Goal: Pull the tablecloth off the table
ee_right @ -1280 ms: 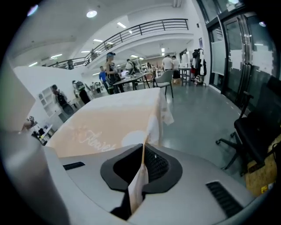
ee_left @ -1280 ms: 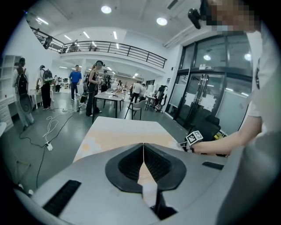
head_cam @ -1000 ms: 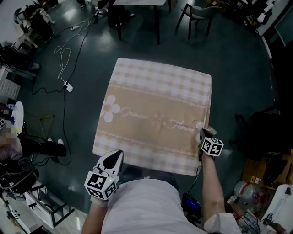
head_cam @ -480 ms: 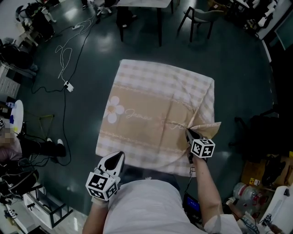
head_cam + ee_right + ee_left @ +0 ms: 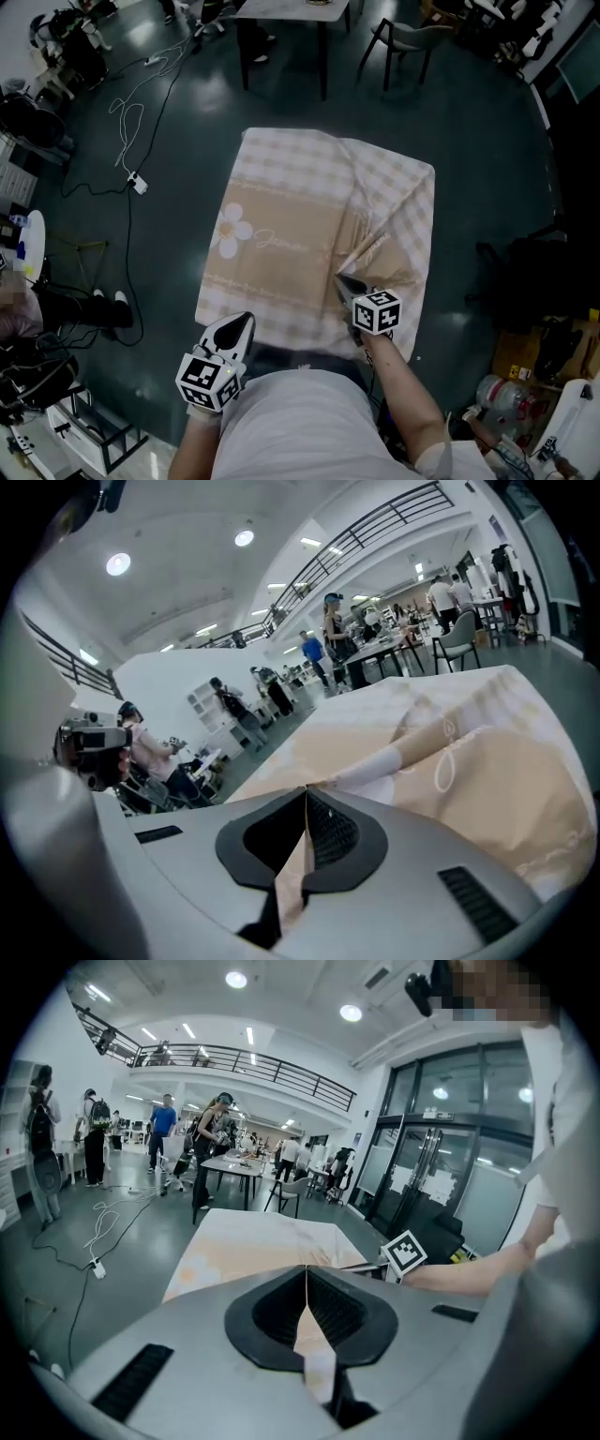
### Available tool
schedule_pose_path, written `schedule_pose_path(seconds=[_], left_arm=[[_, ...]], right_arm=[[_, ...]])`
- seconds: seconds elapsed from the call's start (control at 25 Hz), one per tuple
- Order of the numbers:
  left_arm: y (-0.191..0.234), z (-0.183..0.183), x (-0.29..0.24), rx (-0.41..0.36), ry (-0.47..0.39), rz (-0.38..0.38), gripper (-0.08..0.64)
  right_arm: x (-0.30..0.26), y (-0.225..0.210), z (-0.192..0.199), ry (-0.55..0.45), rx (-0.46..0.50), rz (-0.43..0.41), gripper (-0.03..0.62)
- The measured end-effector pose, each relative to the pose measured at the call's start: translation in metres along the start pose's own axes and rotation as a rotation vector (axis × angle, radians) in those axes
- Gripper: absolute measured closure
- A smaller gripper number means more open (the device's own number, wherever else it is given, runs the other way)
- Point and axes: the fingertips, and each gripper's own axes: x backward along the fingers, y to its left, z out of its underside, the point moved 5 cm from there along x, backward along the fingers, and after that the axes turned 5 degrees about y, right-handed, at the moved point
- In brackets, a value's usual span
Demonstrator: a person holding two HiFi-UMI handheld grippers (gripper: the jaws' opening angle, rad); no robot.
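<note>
Table is completely hidden under the tablecloth [image 5: 281, 187], which lies over it with its right side bunched into a raised fold. Left gripper [image 5: 240, 322] is clamped shut on the near-left hem. Right gripper [image 5: 343, 280] is clamped shut on the peak of that fold (a strip of cloth shows between both sets of jaws). Cursive lettering [image 5: 281, 244] beside the daisy print [image 5: 228, 229] is too small to read, and its right end disappears into the fold.

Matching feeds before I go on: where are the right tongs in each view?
Head view: right tongs lower centre-right, shut on the tablecloth.
Left gripper view: right tongs right of centre, beside their marker cube.
Right gripper view: right tongs bottom centre, pinching cloth.
Shared landmark: the tablecloth.
</note>
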Motion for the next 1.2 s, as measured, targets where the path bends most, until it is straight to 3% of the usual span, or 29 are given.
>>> schedule_pose_path(seconds=[0.24,0.72,1.04,1.2], left_arm=[[0.002,0.003,0.002,-0.009,0.008,-0.003,0.548],[-0.01,0.008,0.004,-0.001,0.027,-0.052,0.548],[-0.004,0.011,0.006,0.005,0.035,-0.057,0.548],[-0.004,0.007,0.002,0.003,0.036,-0.056,0.548]], right_arm=[[-0.045,0.063,0.003,0.04,0.046,-0.137,0.567],[-0.098,0.144,0.024,0.176,0.101,-0.371,0.566],[-0.123,0.175,0.051,0.263,0.134,-0.43,0.566],[-0.123,0.172,0.058,0.29,0.209,-0.453,0.561]])
